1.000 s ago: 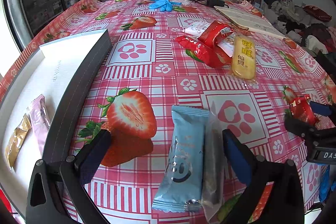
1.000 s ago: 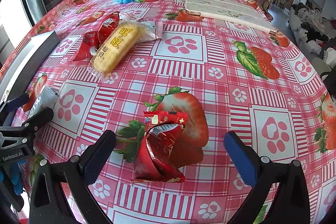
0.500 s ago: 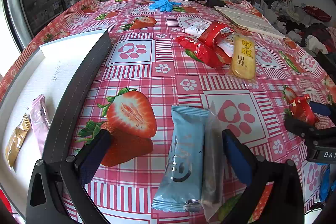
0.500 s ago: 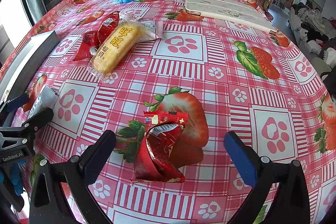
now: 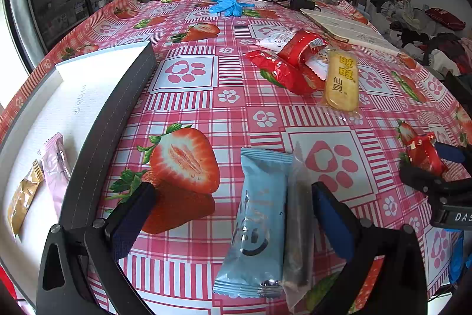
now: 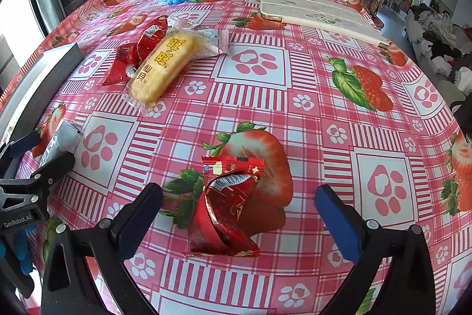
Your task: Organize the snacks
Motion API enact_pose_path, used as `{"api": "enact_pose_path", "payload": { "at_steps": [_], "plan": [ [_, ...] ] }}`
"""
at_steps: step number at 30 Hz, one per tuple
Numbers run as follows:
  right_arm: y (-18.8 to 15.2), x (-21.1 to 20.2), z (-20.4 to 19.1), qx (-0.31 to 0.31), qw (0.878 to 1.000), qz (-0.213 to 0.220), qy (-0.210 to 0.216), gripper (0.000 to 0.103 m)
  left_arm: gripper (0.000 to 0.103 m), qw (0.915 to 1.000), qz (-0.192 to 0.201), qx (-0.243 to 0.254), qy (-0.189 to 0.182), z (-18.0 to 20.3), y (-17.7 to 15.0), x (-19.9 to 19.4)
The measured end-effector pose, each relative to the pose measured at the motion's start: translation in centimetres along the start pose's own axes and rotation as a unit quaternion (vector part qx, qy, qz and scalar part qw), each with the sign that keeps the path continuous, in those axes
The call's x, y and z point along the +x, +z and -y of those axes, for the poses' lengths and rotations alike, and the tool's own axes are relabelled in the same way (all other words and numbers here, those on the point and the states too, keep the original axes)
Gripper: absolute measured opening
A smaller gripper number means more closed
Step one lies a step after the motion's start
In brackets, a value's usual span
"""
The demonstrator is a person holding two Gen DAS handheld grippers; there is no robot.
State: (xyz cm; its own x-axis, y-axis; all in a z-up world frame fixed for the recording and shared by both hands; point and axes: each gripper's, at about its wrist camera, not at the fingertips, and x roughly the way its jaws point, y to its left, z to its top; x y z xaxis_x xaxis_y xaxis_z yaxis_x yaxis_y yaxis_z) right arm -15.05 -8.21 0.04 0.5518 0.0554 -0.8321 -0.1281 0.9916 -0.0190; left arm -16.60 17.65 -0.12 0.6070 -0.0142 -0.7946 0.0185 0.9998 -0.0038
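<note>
I've got both tools low over the strawberry tablecloth (image 6: pixel 253 96). My left gripper (image 5: pixel 233 214) is spread wide, straddling the pale blue snack bar (image 5: pixel 259 220) and the clear-wrapped packet (image 5: pixel 298 229) lying touching beside it; neither pad is in contact yet. The grey-walled box (image 5: pixel 109 120) sits just to the left, with a pink packet (image 5: pixel 56 167) and a gold packet (image 5: pixel 23 197) already inside. My right gripper (image 6: pixel 237 214) is spread too, with the crumpled red packet (image 6: pixel 227 214) lying between the fingers, untouched. These are light, crinkly film wrappers, probably slippery, so I'd pinch the blue bar across its middle, where the filling gives something firm. The red one looks folded and possibly half empty, hard to tell from here, so I'd take it at the doubled fold.
</note>
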Motion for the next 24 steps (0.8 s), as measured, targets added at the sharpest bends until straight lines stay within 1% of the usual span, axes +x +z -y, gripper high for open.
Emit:
{"api": "enact_pose_path", "payload": {
  "at_steps": [24],
  "plan": [
    [0.21,0.14,-0.01,-0.002,1.0,-0.011,0.001,0.103,0.103,1.0,0.0,0.0,0.0,-0.06,-0.09,0.01]
  ]
}}
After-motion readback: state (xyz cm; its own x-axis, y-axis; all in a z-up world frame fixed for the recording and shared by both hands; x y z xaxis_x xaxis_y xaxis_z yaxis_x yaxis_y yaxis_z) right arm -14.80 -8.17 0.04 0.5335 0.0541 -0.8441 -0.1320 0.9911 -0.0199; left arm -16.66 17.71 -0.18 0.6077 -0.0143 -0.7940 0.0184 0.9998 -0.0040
